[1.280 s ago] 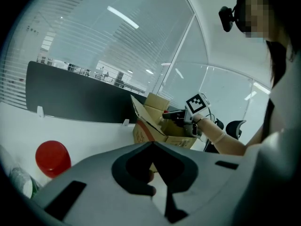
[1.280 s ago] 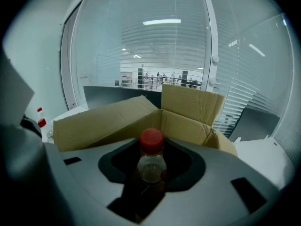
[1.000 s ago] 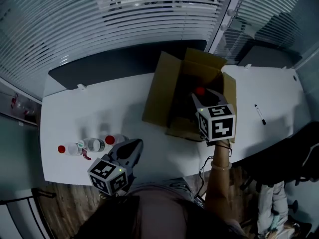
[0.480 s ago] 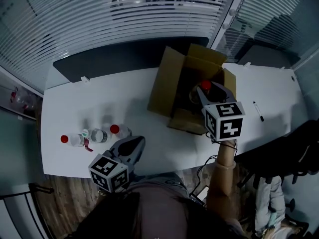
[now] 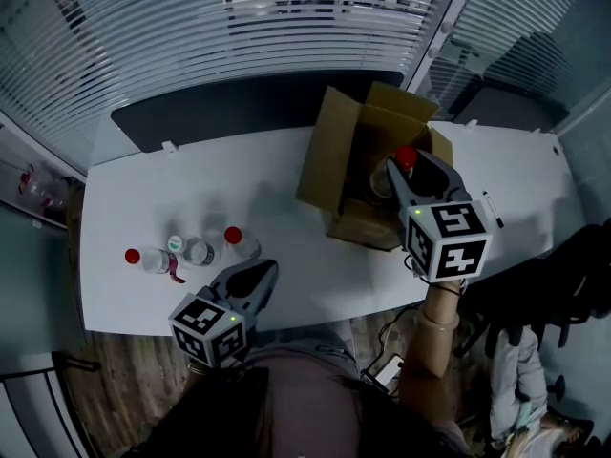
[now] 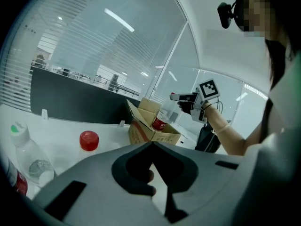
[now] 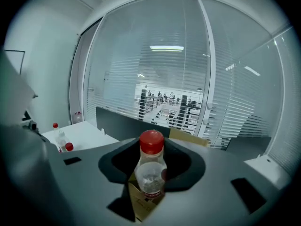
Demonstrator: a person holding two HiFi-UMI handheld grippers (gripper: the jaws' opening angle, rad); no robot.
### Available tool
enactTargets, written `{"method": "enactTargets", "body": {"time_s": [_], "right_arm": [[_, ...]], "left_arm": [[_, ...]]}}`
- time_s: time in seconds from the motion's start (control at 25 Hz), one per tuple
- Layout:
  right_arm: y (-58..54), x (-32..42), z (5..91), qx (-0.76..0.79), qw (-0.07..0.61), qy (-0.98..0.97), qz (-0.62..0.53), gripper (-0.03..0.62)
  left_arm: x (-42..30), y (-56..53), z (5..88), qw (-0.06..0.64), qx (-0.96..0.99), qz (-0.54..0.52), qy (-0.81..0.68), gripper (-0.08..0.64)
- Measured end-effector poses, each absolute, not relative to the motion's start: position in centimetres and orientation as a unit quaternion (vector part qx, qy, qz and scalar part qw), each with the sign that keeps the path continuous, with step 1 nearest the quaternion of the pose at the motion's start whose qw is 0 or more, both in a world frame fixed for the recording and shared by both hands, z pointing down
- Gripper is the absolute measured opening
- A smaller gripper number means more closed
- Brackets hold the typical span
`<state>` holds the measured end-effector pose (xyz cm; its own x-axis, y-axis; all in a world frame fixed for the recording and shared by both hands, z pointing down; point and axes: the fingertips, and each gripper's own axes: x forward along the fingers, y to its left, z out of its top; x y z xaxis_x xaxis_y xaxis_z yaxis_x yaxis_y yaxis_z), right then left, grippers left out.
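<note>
Red-capped bottle gripped over cardboard box opening.

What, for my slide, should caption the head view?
Right tool holds a red-capped bottle over the open cardboard box.

1. Bottle: small and clear with a red cap, label low on its body. It is clamped between the jaws of the right claw, cap up, and held in the air.
2. Box: brown cardboard with its flaps open. It stands on the white surface right under the right claw.
</note>
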<state>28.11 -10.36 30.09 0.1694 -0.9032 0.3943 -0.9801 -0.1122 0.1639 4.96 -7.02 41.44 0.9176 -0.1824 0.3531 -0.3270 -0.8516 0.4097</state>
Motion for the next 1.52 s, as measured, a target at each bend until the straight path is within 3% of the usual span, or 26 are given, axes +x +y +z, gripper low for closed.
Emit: {"method": "enactTargets", "body": {"time_s": [0.88,1.52], "right_arm": [[-4.6,22.9,22.6,0.774,0.153,-0.614,0.022,0.166],[-2.5,17.1,26.2,0.778,0.152,-0.607,0.055,0.166]], "left_arm": [[1.5,-5.8,40.1,0.220,0.962,0.138,-0.087,0.006],[-2.4,-5.5,40.5,0.208,0.963,0.157,-0.065,0.006]]}}
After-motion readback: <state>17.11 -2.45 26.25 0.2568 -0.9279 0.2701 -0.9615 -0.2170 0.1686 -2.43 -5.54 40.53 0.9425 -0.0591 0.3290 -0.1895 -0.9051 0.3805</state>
